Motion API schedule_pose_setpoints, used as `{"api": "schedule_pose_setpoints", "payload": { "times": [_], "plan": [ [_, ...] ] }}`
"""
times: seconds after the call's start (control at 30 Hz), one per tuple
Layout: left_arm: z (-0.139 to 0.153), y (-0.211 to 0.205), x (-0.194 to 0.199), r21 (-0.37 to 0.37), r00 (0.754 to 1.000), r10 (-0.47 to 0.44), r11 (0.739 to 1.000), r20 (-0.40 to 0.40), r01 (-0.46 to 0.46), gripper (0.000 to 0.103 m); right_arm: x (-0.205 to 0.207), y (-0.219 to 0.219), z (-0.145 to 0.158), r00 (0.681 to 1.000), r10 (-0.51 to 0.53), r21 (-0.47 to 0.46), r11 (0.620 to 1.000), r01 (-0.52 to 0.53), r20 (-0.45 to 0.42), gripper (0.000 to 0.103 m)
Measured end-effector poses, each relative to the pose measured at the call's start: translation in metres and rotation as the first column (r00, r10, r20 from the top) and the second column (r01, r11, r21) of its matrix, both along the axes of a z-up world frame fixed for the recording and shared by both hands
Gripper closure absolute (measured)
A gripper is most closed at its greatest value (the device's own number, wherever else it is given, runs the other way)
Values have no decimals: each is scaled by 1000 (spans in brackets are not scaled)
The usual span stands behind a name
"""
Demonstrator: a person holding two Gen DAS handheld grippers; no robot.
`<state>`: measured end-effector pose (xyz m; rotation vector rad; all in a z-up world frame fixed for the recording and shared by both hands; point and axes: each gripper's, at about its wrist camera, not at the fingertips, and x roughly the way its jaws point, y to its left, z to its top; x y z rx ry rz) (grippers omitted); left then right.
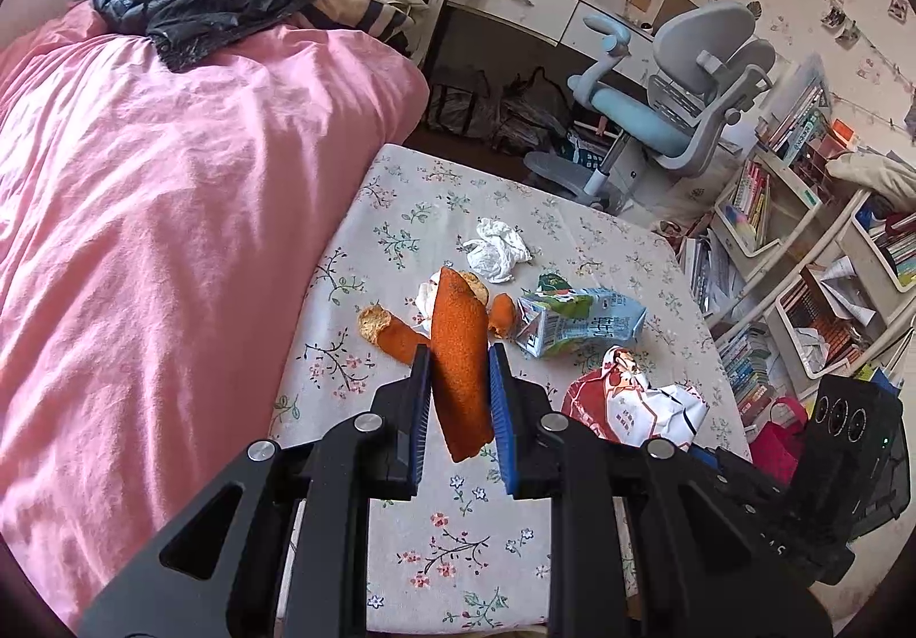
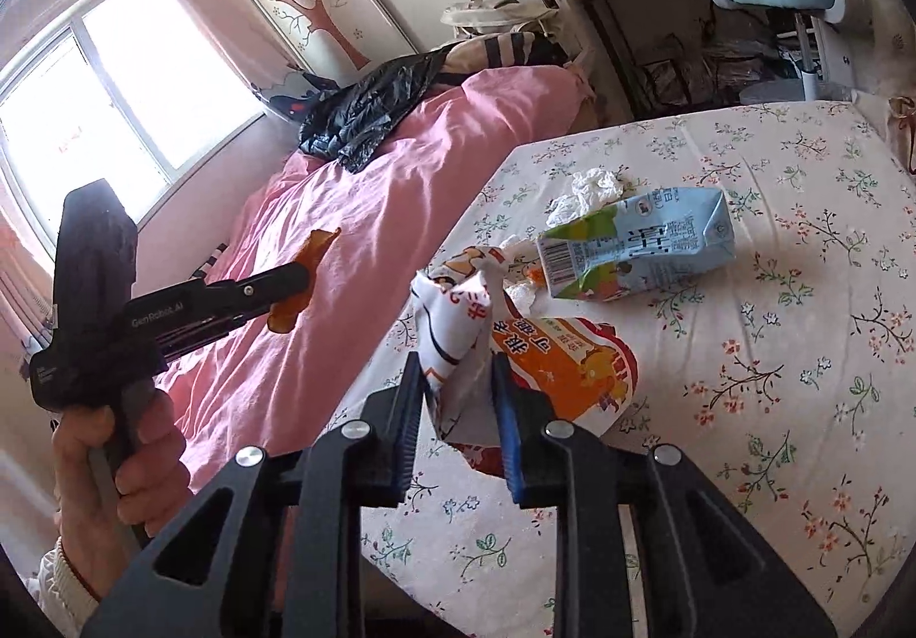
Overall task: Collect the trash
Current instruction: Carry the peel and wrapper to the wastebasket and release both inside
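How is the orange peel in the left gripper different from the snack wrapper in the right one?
The orange peel is a stiff, plain orange strip; the snack wrapper is crumpled, printed white and red. The peel hangs fully clear of the table; the wrapper's lower part looks to be still on it. Both are pinched between blue pads.

Right gripper clamps snack wrapper over floral table — left gripper grips orange peel.
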<state>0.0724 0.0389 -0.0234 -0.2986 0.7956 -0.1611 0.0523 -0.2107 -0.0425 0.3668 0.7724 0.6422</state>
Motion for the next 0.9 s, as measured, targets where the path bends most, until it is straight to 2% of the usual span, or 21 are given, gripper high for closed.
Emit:
{"api": "schedule_pose_setpoints", "payload": {
  "times": [0.27, 0.9],
  "plan": [
    [3, 0, -2, -7, 1000, 2, 1000, 6, -2, 84, -2, -11, 1, 1000, 0, 117, 993, 0, -1, 80],
    [9, 2, -8, -6, 1000, 3, 1000, 22, -3, 84, -30, -20, 13, 999, 32, 263, 964, -36, 19, 80]
  ]
}}
